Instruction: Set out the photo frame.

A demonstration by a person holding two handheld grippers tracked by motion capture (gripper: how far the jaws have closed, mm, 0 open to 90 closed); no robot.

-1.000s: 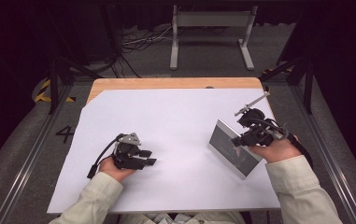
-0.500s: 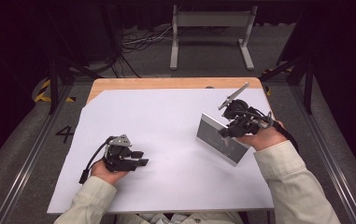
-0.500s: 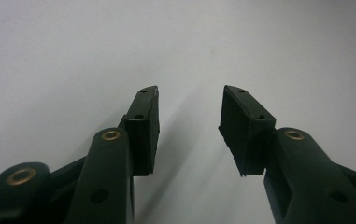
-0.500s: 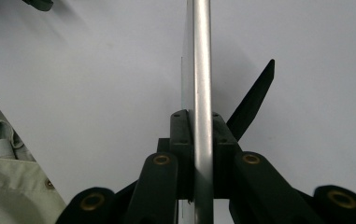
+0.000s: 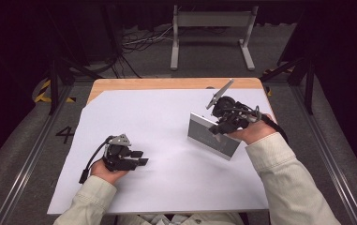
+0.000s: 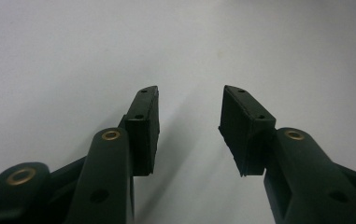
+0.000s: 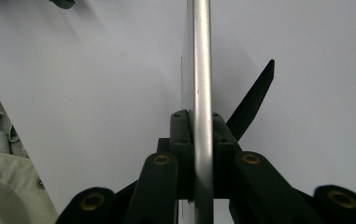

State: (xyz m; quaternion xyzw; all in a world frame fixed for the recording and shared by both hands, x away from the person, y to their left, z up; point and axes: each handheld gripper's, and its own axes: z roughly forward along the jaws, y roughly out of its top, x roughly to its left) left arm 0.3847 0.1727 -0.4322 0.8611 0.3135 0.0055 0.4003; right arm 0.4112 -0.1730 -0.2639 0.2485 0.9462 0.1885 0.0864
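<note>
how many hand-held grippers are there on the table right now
2. The left hand-held gripper rests low on the white sheet, jaws open and empty. The right hand-held gripper is clamped on the silver picture frame at the table's right side.

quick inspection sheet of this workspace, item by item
surface: white sheet over a wooden table, wood showing at the far edge
job's things: silver picture frame with a black fold-out stand, gripped by its edge
clutter: nothing seen
grippers: right gripper shut on the frame's edge; left gripper open with nothing between its jaws, low over the sheet
cables: black cable trailing from the left gripper; loose cables on the floor beyond the table
surroundings: grey floor, metal stand behind the table, yellow-black tape at left
</note>
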